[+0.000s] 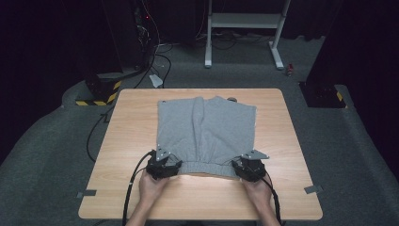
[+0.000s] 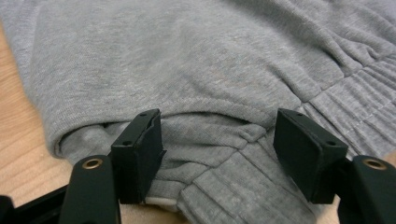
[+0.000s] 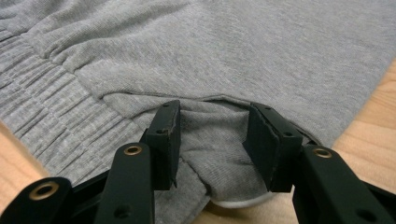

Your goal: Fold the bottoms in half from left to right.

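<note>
Grey shorts lie flat on the wooden table, with the ribbed waistband toward the person. My left gripper is at the waistband's left corner. In the left gripper view, the left gripper stands wide open over the folded corner, and the cloth lies loose between its jaws. My right gripper is at the waistband's right corner. In the right gripper view, the right gripper straddles a fold of grey cloth and does not visibly pinch it.
Bare wood runs along the table's left, right and front sides. Tape marks sit on the front corners. On the floor behind stand a white frame, a striped black box with cables, and another black box.
</note>
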Available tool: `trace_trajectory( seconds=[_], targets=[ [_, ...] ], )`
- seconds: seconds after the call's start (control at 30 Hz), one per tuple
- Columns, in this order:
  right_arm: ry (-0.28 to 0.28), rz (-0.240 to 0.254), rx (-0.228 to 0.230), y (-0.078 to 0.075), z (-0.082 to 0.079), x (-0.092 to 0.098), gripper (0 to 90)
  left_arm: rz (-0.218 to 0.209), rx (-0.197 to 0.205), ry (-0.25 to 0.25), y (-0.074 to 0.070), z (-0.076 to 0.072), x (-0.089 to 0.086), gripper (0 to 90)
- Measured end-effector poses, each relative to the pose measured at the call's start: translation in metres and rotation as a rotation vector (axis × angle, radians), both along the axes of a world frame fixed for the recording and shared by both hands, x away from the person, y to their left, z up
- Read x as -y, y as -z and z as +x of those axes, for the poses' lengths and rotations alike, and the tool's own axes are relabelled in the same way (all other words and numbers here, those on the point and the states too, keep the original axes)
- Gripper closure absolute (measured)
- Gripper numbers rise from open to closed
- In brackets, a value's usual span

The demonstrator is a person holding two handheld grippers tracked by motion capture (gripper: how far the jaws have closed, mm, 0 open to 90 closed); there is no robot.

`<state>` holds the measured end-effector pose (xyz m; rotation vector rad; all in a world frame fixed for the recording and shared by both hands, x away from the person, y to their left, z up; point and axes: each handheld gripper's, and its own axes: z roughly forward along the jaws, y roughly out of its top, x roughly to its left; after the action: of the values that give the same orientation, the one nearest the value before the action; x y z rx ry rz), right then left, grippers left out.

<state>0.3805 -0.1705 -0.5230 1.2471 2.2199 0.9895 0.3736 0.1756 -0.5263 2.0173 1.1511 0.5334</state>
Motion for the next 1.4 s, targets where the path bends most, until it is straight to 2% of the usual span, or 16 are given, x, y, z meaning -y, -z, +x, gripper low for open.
trace_trajectory(
  seconds=[0.43,0.63,1.4],
  targets=[
    [0.000,0.002,0.000,0.000,-0.016,0.001,54.8,-0.024,-0.020,-0.004,0.000,-0.018,-0.002,32.1],
    [-0.007,0.004,0.000,0.000,-0.024,0.001,54.7,-0.024,-0.021,0.008,0.000,-0.029,-0.002,32.0],
    [-0.014,0.013,-0.007,0.000,-0.052,0.003,54.5,-0.029,-0.022,0.034,0.001,-0.053,-0.004,31.9]
  ],
)
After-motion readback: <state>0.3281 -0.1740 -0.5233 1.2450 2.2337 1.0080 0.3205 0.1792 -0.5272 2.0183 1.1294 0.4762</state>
